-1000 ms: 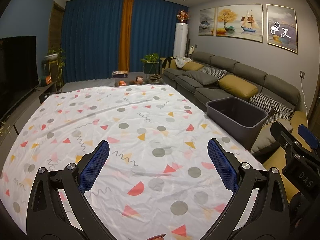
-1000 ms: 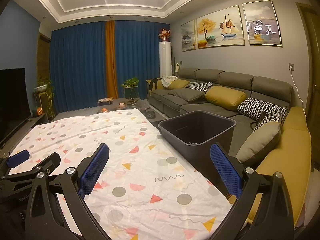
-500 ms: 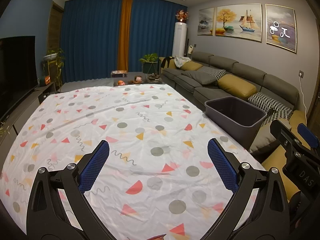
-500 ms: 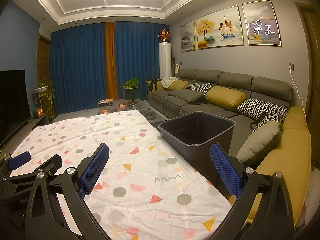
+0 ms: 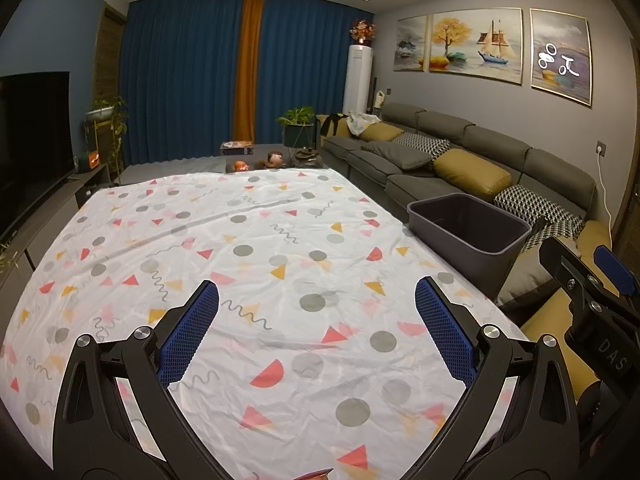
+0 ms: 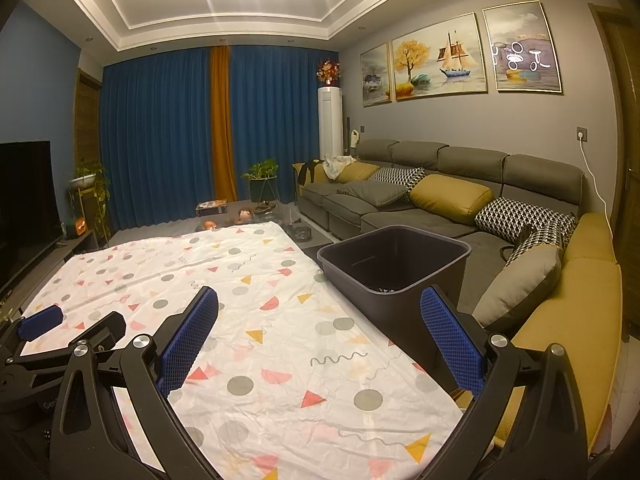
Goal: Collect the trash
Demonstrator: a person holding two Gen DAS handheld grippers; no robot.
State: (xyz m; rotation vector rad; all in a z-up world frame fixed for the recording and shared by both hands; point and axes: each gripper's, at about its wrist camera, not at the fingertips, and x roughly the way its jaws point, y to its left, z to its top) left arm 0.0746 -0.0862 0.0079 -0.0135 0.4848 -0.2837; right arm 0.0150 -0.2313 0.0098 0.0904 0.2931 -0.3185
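A dark grey bin (image 5: 468,232) (image 6: 394,266) stands off the table's right edge, between table and sofa; a little dark litter lies at its bottom. The table wears a white cloth (image 5: 260,248) (image 6: 256,320) printed with triangles and dots, and I see no trash on it. My left gripper (image 5: 316,320) hangs open over the near part of the cloth, holding nothing. My right gripper (image 6: 320,320) is open and empty too, over the cloth's near right corner, just short of the bin. A reddish scrap (image 5: 314,473) peeks in at the bottom edge of the left wrist view.
A long grey sofa (image 6: 440,204) with mustard and patterned cushions runs along the right. A low coffee table with small objects (image 5: 272,160) stands beyond the far table edge. A TV (image 5: 28,140) and console line the left wall; plants and blue curtains fill the back.
Both views have shifted only slightly; the grippers stay open and nothing on the table has moved.
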